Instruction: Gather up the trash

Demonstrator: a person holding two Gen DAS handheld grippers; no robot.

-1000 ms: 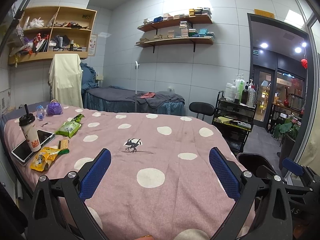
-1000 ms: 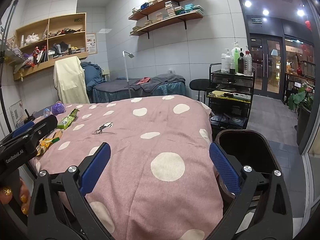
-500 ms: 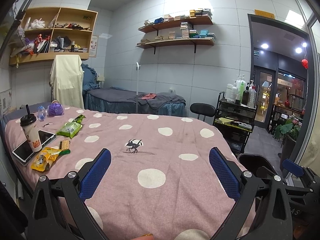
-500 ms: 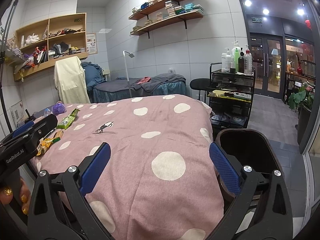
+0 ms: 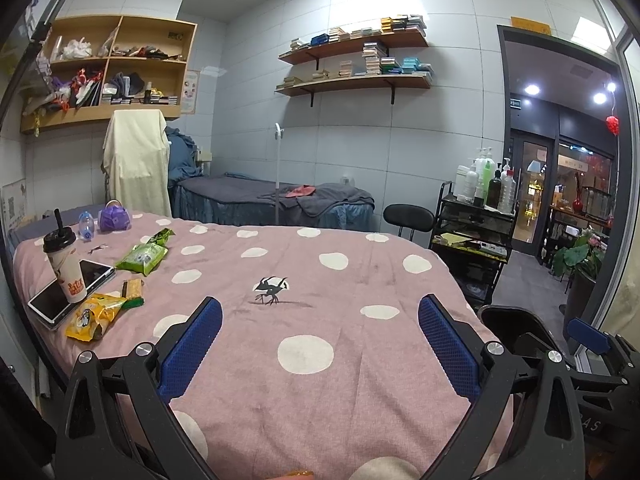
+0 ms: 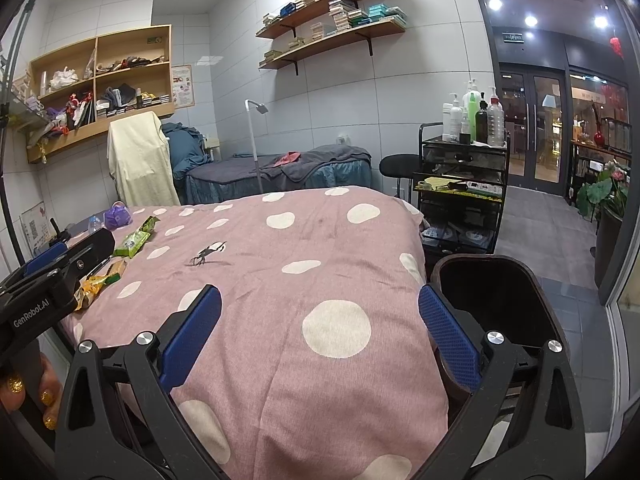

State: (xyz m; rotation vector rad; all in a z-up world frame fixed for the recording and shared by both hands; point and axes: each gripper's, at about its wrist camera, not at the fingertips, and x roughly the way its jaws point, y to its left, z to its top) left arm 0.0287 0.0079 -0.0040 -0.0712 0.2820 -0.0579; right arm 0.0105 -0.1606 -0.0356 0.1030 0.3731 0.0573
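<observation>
Both grippers, left [image 5: 320, 346] and right [image 6: 319, 344], hover spread wide and empty above the polka-dot bedspread [image 5: 320, 280]; snack wrappers [image 5: 142, 258] lie far left.

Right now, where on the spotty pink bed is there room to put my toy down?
The middle of the pink blanket is bare, from the small bug picture across to the edge by the black bin. It is crowded by the drink cup, tablet, yellow snack bag and green wrapper.

Massage parlour room, treatment beds [image 5: 276, 200], lotion bottle trolley [image 5: 472, 236], stocked shelves [image 5: 356, 80]
</observation>
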